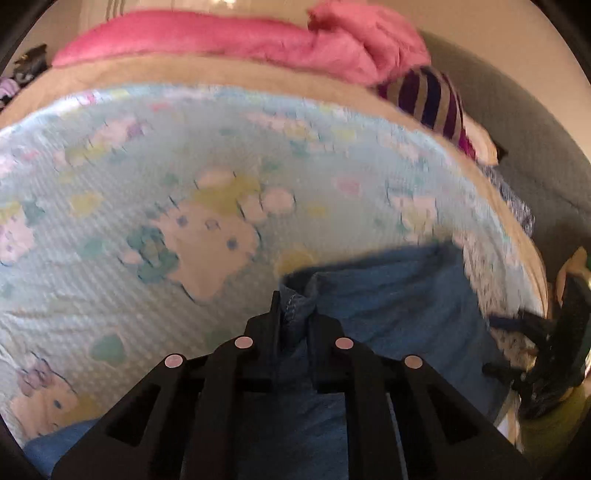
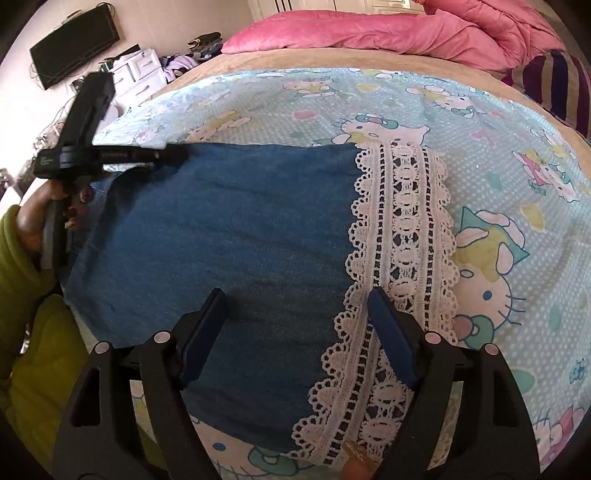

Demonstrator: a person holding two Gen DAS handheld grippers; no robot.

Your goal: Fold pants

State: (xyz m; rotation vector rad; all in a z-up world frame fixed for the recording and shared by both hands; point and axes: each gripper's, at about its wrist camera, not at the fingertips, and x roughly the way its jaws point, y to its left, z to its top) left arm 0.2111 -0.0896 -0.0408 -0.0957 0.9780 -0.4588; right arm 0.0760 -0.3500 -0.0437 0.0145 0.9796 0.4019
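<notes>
The blue denim pants (image 2: 229, 236) lie flat on the cartoon-cat bed sheet (image 2: 517, 221), with a white lace hem band (image 2: 402, 236) at their right end. My right gripper (image 2: 295, 306) is open and hovers just above the pants near the lace. My left gripper (image 1: 293, 314) is shut on a stitched edge of the pants (image 1: 388, 295); it also shows in the right wrist view (image 2: 162, 155) at the pants' far left corner, held by a hand in a green sleeve.
A pink duvet (image 2: 388, 29) and a striped purple cushion (image 2: 554, 85) lie at the head of the bed. A white drawer unit (image 2: 140, 70) and a dark monitor (image 2: 74, 44) stand beyond the bed's left side. The right gripper (image 1: 546, 354) shows in the left wrist view.
</notes>
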